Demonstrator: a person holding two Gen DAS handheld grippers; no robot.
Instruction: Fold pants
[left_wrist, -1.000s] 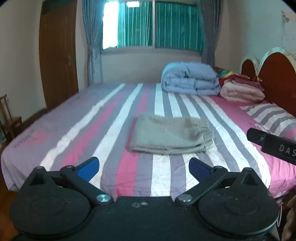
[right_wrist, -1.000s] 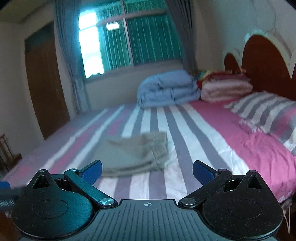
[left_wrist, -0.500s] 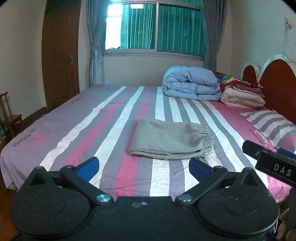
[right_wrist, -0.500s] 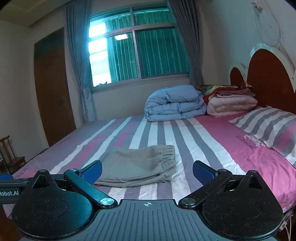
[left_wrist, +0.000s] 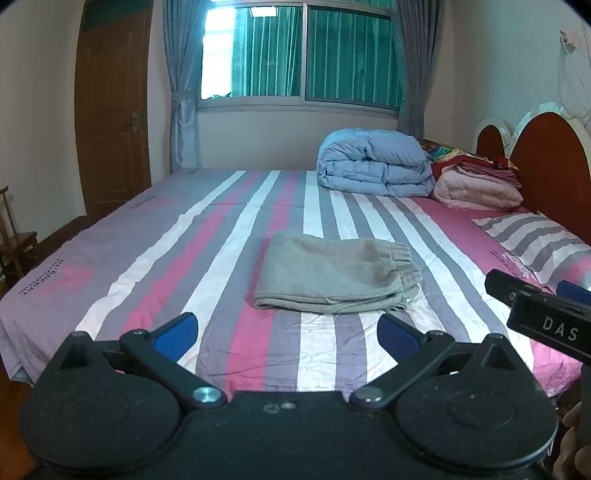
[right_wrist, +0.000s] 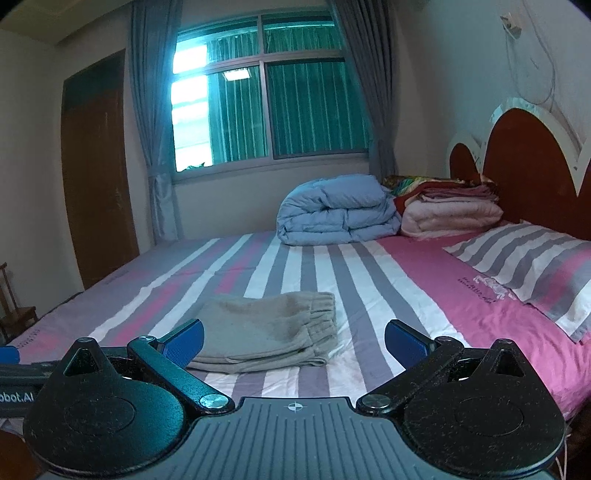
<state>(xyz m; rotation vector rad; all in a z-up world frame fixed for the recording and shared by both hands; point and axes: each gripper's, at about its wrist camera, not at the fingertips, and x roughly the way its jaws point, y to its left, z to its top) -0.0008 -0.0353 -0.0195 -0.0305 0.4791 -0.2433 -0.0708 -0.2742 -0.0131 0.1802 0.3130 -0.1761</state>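
Observation:
The grey-beige pants (left_wrist: 332, 277) lie folded into a flat rectangle on the striped bed (left_wrist: 166, 258), waistband to the right. They also show in the right wrist view (right_wrist: 269, 332). My left gripper (left_wrist: 287, 332) is open and empty, held back from the bed's near edge, short of the pants. My right gripper (right_wrist: 294, 338) is open and empty, also back from the pants. The right gripper's body shows at the right edge of the left wrist view (left_wrist: 543, 314).
A folded blue duvet (left_wrist: 373, 166) and stacked pink and red blankets (left_wrist: 476, 184) sit at the far end by the wooden headboard (left_wrist: 546, 162). A striped pillow (left_wrist: 535, 243) lies at right. A wooden chair (left_wrist: 14, 236) and door (left_wrist: 110, 110) stand at left.
Both grippers have drawn back and tilted up from the bed, so the pants look farther and lower in view. The pants have not moved. Both jaws stay open.

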